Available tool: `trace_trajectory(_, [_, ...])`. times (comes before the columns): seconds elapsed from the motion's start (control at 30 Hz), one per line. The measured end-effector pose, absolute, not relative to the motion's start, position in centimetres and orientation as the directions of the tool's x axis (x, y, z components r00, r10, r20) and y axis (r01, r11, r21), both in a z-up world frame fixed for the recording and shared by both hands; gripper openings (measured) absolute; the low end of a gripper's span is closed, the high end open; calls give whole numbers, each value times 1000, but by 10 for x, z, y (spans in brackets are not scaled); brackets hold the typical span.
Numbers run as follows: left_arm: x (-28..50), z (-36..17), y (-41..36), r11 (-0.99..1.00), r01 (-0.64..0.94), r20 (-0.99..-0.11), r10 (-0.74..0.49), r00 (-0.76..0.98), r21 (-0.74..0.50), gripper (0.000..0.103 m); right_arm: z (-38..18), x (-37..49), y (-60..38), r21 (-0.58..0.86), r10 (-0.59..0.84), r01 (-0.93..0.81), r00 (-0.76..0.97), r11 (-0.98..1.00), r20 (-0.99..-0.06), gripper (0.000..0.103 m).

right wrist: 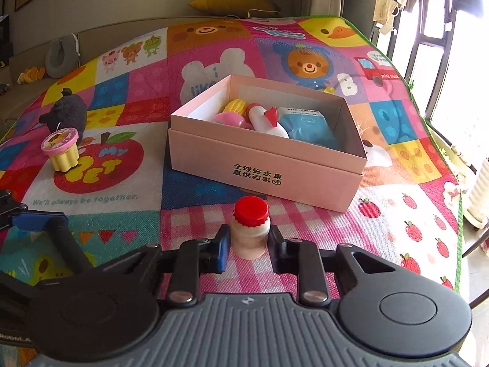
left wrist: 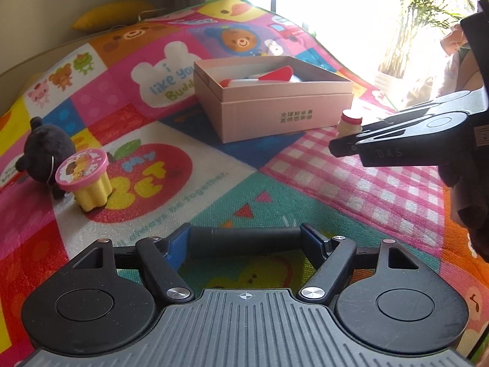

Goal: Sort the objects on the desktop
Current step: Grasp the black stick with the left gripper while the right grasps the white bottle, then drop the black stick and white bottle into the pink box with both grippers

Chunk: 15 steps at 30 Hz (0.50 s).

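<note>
My left gripper point(left wrist: 246, 241) is shut on a black cylinder point(left wrist: 244, 238) that lies crosswise between its blue pads, low over the play mat. In the right wrist view my right gripper point(right wrist: 249, 246) is shut on a small white bottle with a red cap point(right wrist: 250, 229), which stands upright on the pink checked patch. From the left wrist view that bottle point(left wrist: 350, 124) shows just before the pink box point(left wrist: 287, 113). The open pink box point(right wrist: 262, 171) holds several toys and a blue packet. A yellow pudding cup with a pink lid point(right wrist: 62, 150) and a black plush toy point(right wrist: 65, 113) sit at the left.
A colourful cartoon play mat point(right wrist: 122, 195) covers the whole surface. A yellow cushion point(right wrist: 232, 1) and a grey neck pillow point(right wrist: 61, 56) lie beyond its far edge. A window and a potted plant point(left wrist: 428, 15) are at the right.
</note>
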State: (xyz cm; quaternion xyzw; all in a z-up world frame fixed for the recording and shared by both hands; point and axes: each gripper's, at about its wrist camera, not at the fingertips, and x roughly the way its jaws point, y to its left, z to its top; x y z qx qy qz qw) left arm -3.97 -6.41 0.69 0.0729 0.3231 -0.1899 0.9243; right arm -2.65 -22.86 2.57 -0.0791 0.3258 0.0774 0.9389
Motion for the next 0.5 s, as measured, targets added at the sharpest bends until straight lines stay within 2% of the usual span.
trace_trajectory(0.27, [-38, 48, -74, 897, 441, -549, -347, 760, 44, 80, 82, -72, -251, -101, 120, -214, 815, 972, -567, 25])
trace_trajectory(0.5, [-3, 112, -105, 869, 472, -385, -388, 837, 150, 80, 142, -74, -281, -87, 99, -152, 892, 984, -442, 25])
